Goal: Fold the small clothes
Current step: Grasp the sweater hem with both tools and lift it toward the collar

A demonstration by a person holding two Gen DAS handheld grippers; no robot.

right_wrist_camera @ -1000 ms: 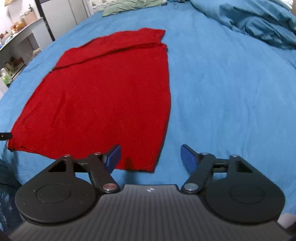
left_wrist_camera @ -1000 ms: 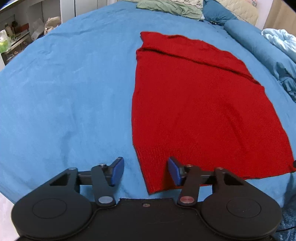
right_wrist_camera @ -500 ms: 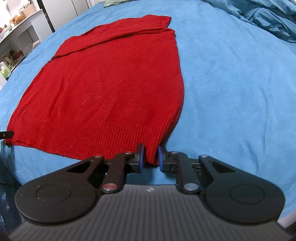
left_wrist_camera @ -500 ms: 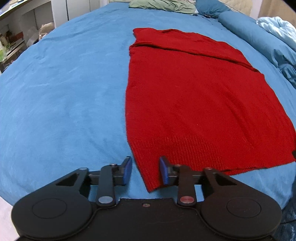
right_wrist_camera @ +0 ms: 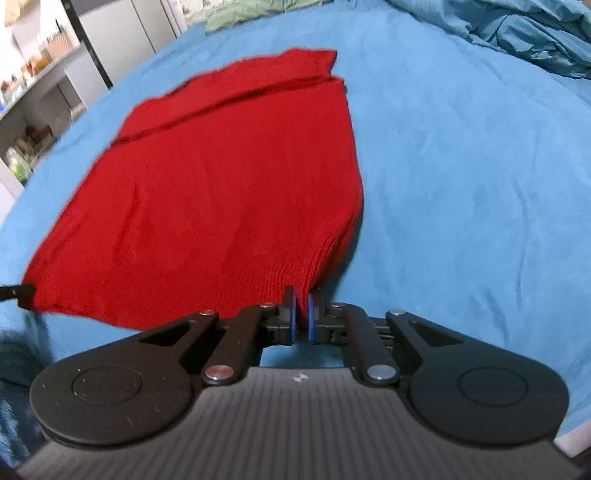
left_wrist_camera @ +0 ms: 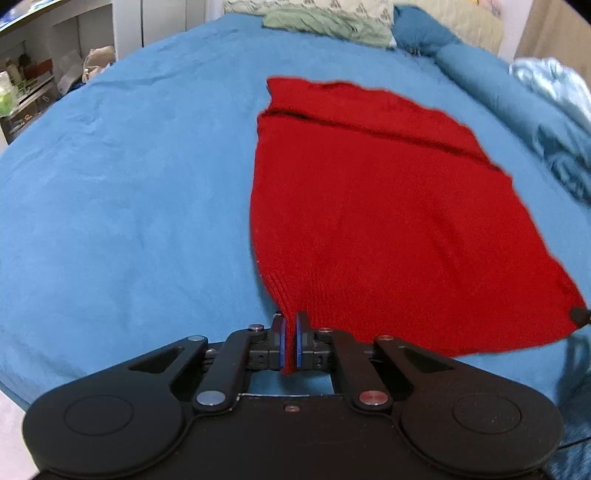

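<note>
Two claws: left claw (left_wrist_camera: 290, 341) clenched on red sweater's (left_wrist_camera: 388, 221) 7 o'clock hem corner; right claw (right_wrist_camera: 301, 319) on the 5 o'clock corner.
Sweater: flat on blue bed (left_wrist_camera: 129, 203).
Surroundings: pillows (left_wrist_camera: 325, 22) at 12 o'clock; rumpled duvet (right_wrist_camera: 517, 29) at 2 o'clock.

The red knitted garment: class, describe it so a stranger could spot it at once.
Start at the wide blue bed cover. The red knitted garment lies spread flat on it, its near ribbed hem corners pinched by the left gripper and right gripper. It is the only red thing there.
</note>
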